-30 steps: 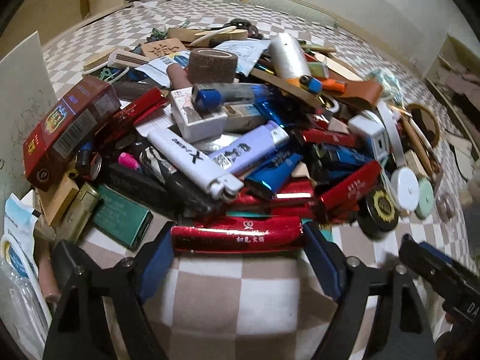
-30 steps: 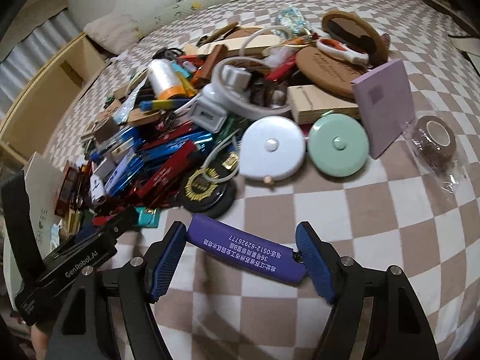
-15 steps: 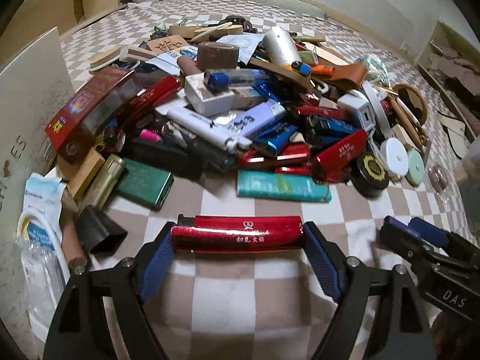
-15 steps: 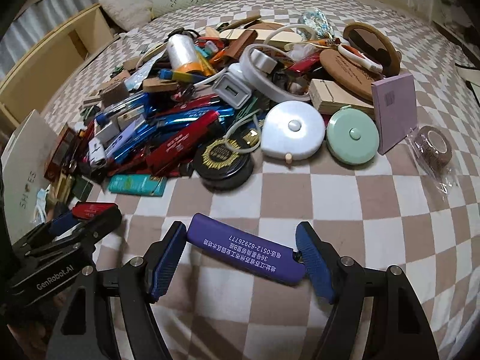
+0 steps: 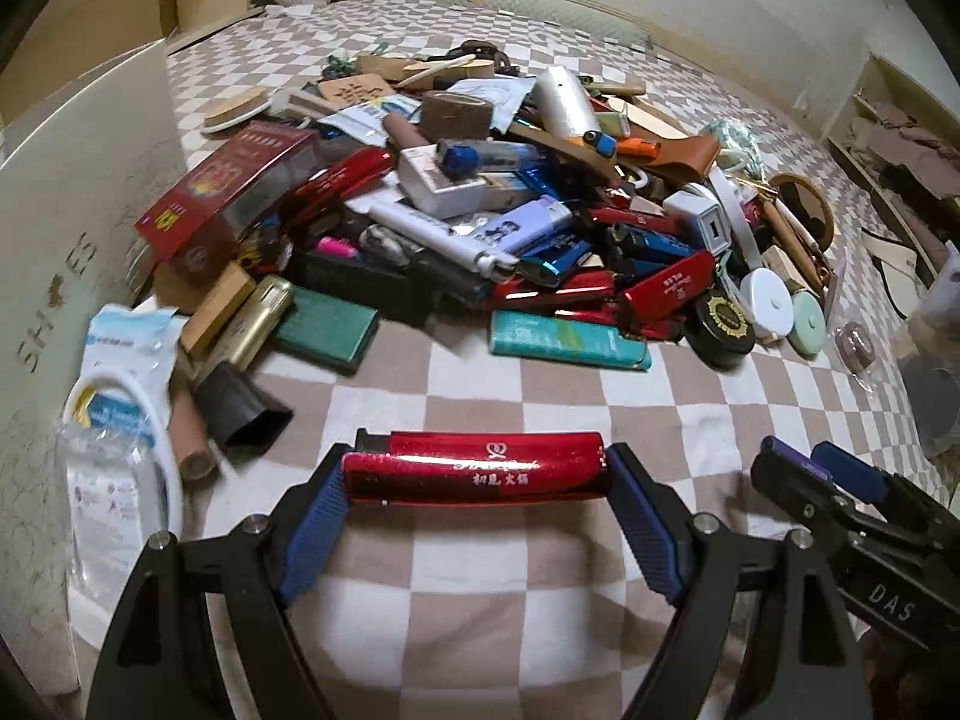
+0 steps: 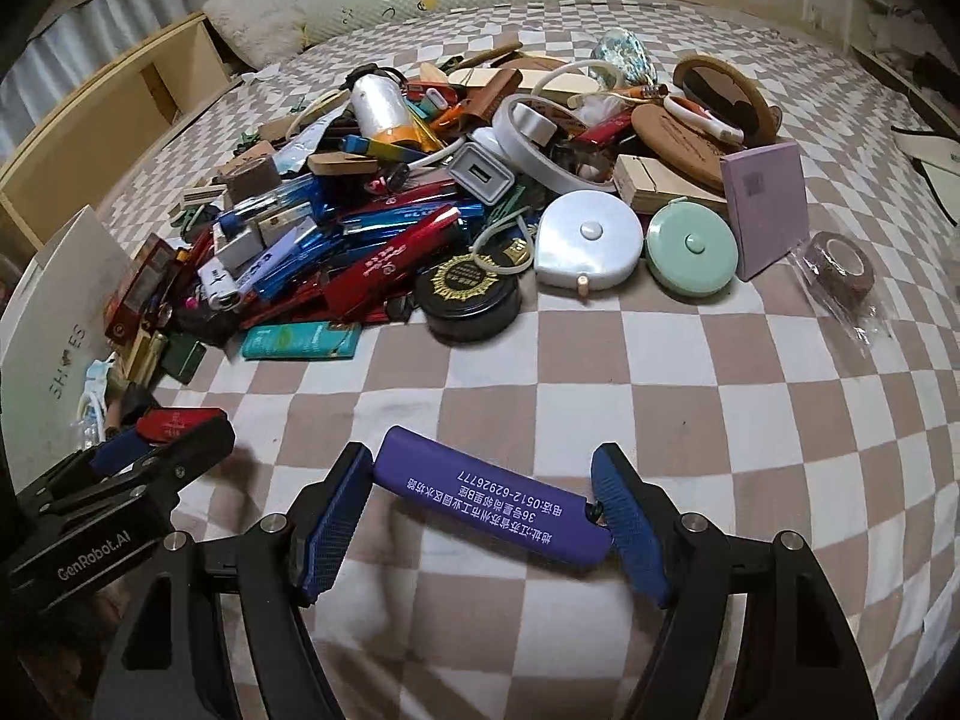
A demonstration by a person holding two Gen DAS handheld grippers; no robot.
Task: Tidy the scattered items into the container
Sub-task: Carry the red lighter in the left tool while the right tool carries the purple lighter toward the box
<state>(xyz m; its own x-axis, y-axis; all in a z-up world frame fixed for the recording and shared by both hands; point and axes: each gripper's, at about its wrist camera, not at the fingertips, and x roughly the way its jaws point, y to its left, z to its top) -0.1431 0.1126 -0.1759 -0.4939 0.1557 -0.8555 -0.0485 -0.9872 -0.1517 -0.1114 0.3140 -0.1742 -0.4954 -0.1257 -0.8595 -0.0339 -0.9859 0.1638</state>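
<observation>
On a checked bedcover [image 5: 540, 396], beside a white box [image 5: 78, 222] at the left edge, a heap of small items [image 5: 480, 228] is recorded: lighters, a red carton [image 5: 234, 186], a green lighter [image 5: 570, 348] at the near edge, a black round tin [image 6: 471, 294], a white tape measure [image 6: 588, 246], a mint tape measure [image 6: 693, 252], a lilac notepad [image 6: 765, 207] and a wrapped brown tape roll [image 6: 840, 270] set apart at the right. One red lighter [image 5: 474, 474] is held clear of the heap by the left gripper [image 5: 474, 480], the blue pads [image 5: 315, 522] being clamped on its two ends. One purple lighter [image 6: 489, 495] is held likewise end to end, slightly slanted, by the right gripper [image 6: 486, 510]. Both lighters are judged light and rigid; the red shell looks glossy and is likely to slip or swivel if pressure is eased, the purple one looks matte and surer. An end-to-end hold is judged adequate for carrying; a hold across the flat sides would be steadier. The white box is presumed to be the container, though its opening cannot be seen.
</observation>
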